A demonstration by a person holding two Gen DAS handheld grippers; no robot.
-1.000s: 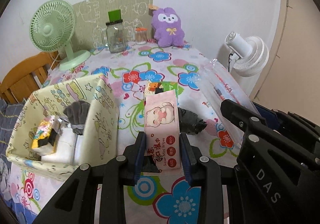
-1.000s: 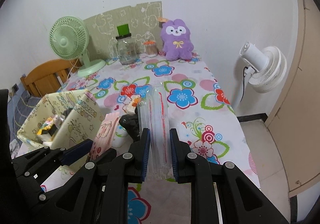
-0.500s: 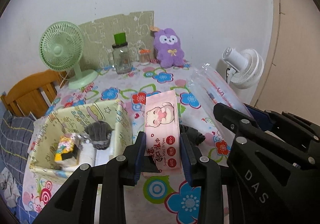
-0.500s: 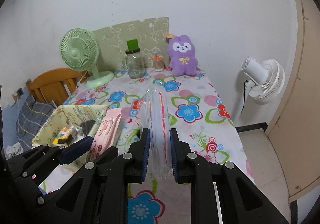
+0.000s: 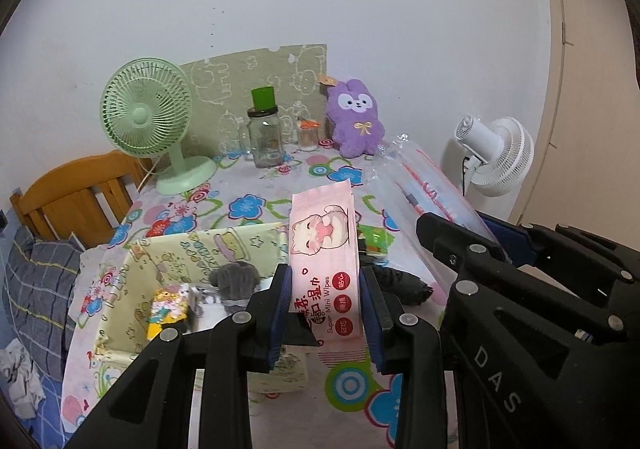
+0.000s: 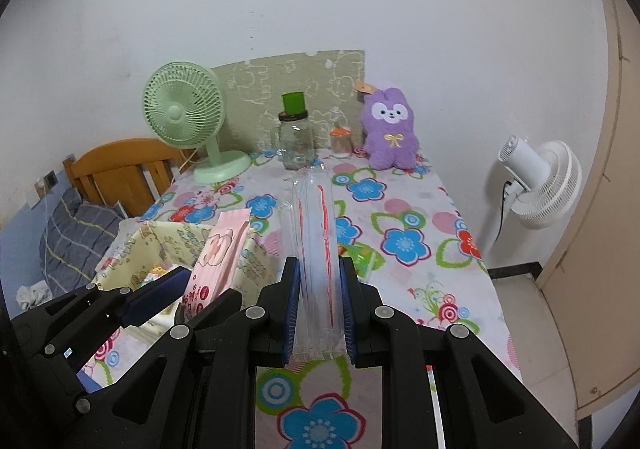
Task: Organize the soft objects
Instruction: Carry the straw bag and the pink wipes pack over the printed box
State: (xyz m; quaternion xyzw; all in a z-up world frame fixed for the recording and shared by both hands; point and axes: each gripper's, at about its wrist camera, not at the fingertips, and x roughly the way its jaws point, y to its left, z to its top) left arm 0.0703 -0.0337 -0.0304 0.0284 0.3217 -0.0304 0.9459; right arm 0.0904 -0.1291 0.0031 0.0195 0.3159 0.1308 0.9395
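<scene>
My left gripper (image 5: 325, 289) is shut on a pink pack of wet wipes (image 5: 325, 249), held upright above the flowered table. My right gripper (image 6: 319, 291) is shut on a long clear plastic pack with red print (image 6: 316, 233), also lifted; the same clear plastic pack (image 5: 420, 185) shows in the left wrist view at the right. Below and left sits a yellow-green fabric storage box (image 5: 208, 245) with a grey sock roll (image 5: 236, 277) and a small colourful packet (image 5: 168, 307) inside. A dark cloth (image 5: 400, 283) lies on the table behind the wipes.
At the table's far end stand a green desk fan (image 5: 148, 121), a glass jar with a green lid (image 5: 266, 137), a small jar (image 5: 308, 133) and a purple plush rabbit (image 5: 356, 121). A wooden chair (image 5: 76, 193) is left, a white floor fan (image 5: 496, 157) right.
Both grippers have risen and drawn back with their packs still held. The table and the fabric box now look lower and farther away.
</scene>
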